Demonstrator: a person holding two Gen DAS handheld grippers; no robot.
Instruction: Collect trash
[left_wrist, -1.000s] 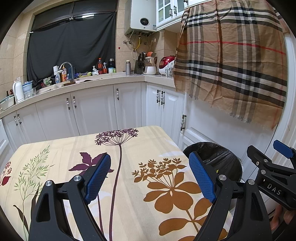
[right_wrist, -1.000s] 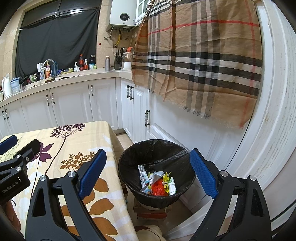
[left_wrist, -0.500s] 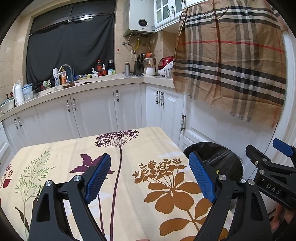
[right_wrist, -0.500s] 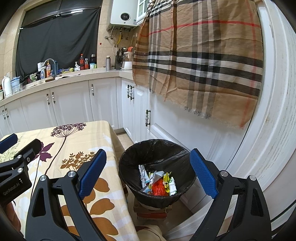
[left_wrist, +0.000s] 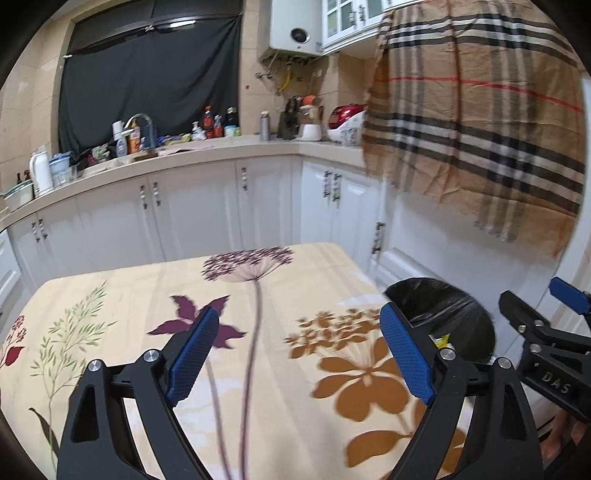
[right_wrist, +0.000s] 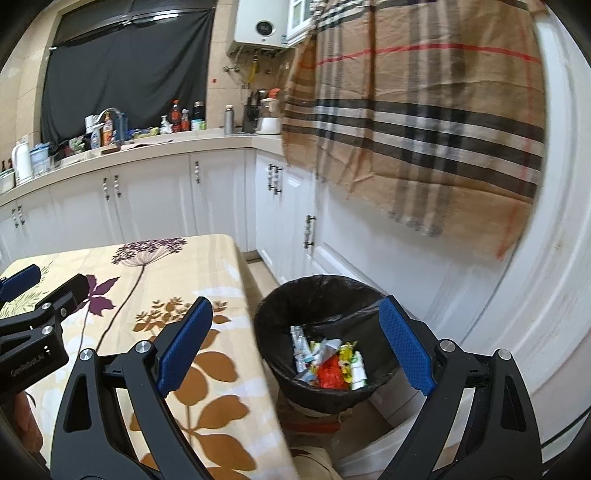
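Kitchen table (left_wrist: 280, 369), floral cloth, shows no litter. Wrappers (right_wrist: 328, 363) lie in the black-lined bin (right_wrist: 325, 291) beside it. Left gripper (left_wrist: 295, 354) opening, nothing between; right gripper (right_wrist: 295, 347) spread, empty, above bin. Collection looks finished; next, likely withdraw.

You have two tools in view: the left tool (left_wrist: 295, 354), its jaws opening with nothing between them, and the right tool (right_wrist: 295, 347), spread wide and empty, which shows in the left wrist view at about 4 o'clock. You have one tabletop (left_wrist: 147, 295) under a flowered cloth. One bin (right_wrist: 321, 295) lined in black stands at about 5 o'clock in the right wrist view, and it holds one heap of wrappers (right_wrist: 328, 365); the pieces are too tangled for you to count. One checked cloth (right_wrist: 424, 110) hangs at 1 o'clock. One white water heater (right_wrist: 262, 26) sits at 12 o'clock. One faucet (left_wrist: 138, 120) rises at 10 o'clock in the left wrist view.
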